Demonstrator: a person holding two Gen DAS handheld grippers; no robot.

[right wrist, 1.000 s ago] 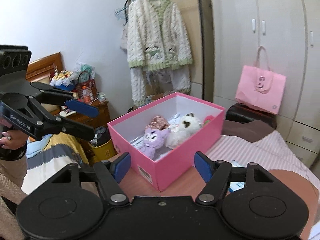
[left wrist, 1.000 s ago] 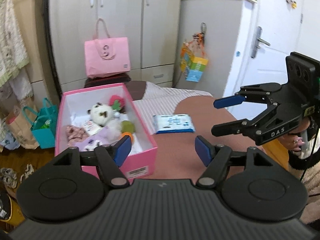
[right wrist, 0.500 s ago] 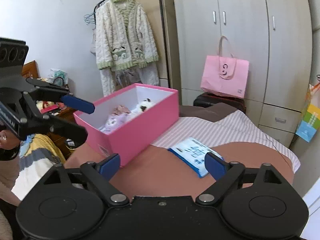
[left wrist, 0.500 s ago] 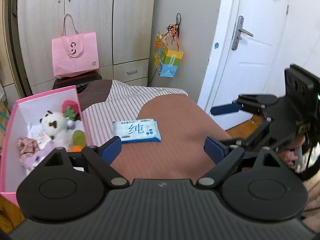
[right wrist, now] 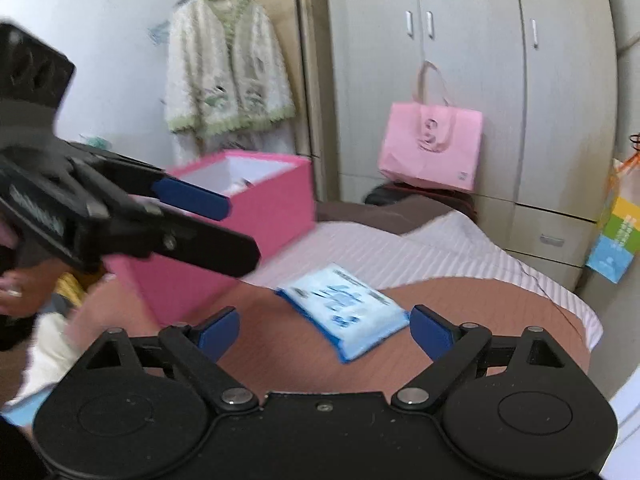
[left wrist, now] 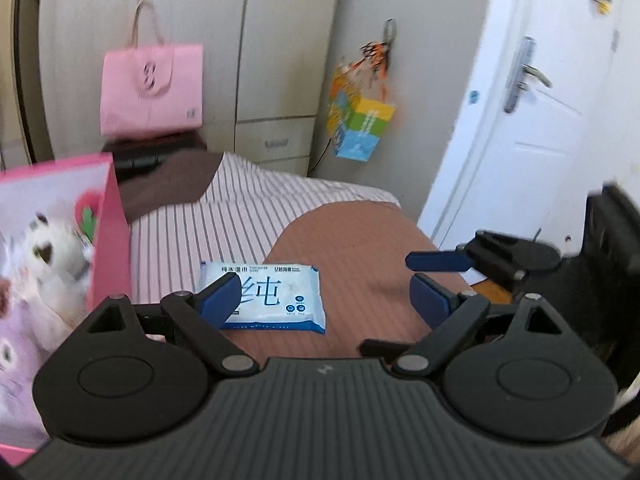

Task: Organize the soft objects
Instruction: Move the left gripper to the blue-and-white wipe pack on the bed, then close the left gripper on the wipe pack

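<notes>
- While both grippers, left gripper point(left wrist: 326, 298) and right gripper point(right wrist: 325, 331), hang spread and empty, the wipes pack point(left wrist: 272, 295) lies on the bed point(left wrist: 352, 236).
- Only the left view shows plush toys point(left wrist: 48, 256) inside the pink box point(right wrist: 240, 216).

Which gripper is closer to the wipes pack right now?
Hard to call. The right gripper frames the wipes pack between open jaws; the left gripper is open, with its left fingertip over the pack's near corner.

Pink tote bag point(left wrist: 151, 88) sits on something dark in front of the grey wardrobe point(right wrist: 472, 60). A colourful gift bag point(left wrist: 362, 126) hangs nearby, white door point(left wrist: 532, 120) to the right, and a fuzzy cream cardigan point(right wrist: 226, 80) hangs by the wall.
</notes>
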